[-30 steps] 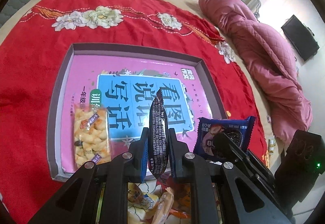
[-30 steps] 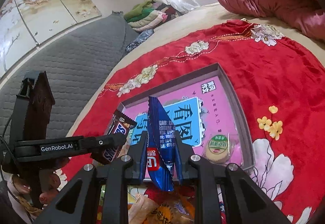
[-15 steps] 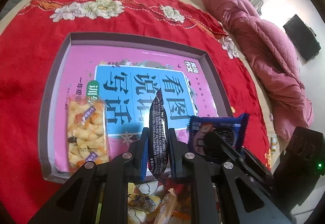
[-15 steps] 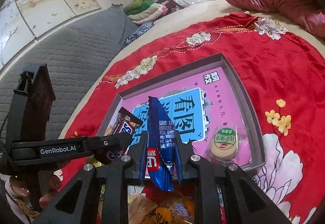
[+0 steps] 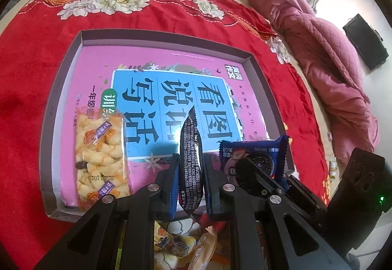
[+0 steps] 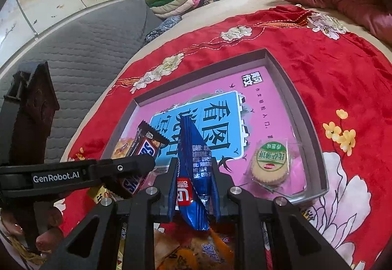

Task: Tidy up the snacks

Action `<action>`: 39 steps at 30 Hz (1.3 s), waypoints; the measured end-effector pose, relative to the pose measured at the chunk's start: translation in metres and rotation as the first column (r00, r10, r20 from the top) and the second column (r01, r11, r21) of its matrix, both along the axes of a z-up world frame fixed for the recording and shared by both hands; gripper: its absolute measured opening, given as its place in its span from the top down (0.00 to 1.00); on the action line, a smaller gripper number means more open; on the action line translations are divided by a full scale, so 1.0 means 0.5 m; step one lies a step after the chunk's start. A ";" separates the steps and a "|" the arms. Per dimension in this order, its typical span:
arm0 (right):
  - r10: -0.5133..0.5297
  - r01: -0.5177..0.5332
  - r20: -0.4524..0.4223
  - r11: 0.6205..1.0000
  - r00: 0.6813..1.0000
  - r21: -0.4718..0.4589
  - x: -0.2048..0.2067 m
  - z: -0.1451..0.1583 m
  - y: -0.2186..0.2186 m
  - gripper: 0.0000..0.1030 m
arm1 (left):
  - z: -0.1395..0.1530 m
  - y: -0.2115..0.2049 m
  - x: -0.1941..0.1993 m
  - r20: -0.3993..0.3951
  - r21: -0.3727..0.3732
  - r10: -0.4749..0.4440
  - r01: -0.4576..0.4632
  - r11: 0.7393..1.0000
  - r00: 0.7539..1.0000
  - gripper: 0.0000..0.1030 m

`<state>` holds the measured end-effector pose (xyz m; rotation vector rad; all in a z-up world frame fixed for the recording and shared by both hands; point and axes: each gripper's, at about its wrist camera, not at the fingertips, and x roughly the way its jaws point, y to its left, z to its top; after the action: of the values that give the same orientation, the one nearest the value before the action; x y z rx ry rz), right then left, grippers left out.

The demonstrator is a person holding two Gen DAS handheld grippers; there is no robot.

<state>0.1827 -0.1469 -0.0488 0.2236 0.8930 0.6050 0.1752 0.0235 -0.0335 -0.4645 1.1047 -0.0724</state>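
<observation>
Red flowered cloth point(image 5: 36, 54), pink-and-blue tray point(image 5: 73, 49), dark brown wrapper point(image 5: 189, 147), blue wrapper point(image 6: 193, 162)

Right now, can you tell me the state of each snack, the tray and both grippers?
left gripper: shut on the dark chocolate bar wrapper, held upright over the tray.
right gripper: shut on the blue cookie pack, held upright.
tray: open, lying flat on the red cloth.
clear cracker bag: sealed, lying in the tray.
round cookie: wrapped, lying in the tray.
</observation>
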 end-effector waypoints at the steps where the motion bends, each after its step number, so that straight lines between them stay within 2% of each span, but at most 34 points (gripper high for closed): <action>1: -0.002 0.002 0.003 1.000 1.000 -0.007 0.000 0.000 0.000 0.77 | -0.002 0.002 0.000 -0.003 0.001 0.001 -0.001 1.000 1.000 0.83; 24: -0.065 0.065 0.004 0.996 0.998 -0.064 0.004 0.003 -0.027 0.72 | -0.017 0.009 -0.011 -0.036 0.028 0.009 -0.008 1.000 0.999 0.83; 28: -0.074 0.074 0.004 0.995 0.997 -0.060 0.003 0.005 -0.030 0.67 | -0.016 0.010 -0.011 -0.038 0.030 0.008 -0.007 1.000 0.999 0.83; 35: -0.093 0.094 0.015 0.994 0.996 -0.059 0.002 0.012 -0.040 0.65 | -0.012 0.009 -0.017 -0.036 0.038 0.001 0.000 0.999 0.999 0.81; 37: -0.103 0.104 0.022 0.993 0.994 -0.060 0.001 0.015 -0.044 0.58 | -0.010 0.010 -0.018 -0.034 0.041 0.004 -0.002 0.999 0.999 0.81; 39: -0.109 0.110 0.027 0.992 0.994 -0.055 0.000 0.018 -0.048 0.55 | -0.008 0.012 -0.019 -0.034 0.044 0.006 -0.004 0.999 0.999 0.80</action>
<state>0.1828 -0.1709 -0.0399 0.2123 0.8678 0.4787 0.1655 0.0292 -0.0373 -0.4307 1.1364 -0.0359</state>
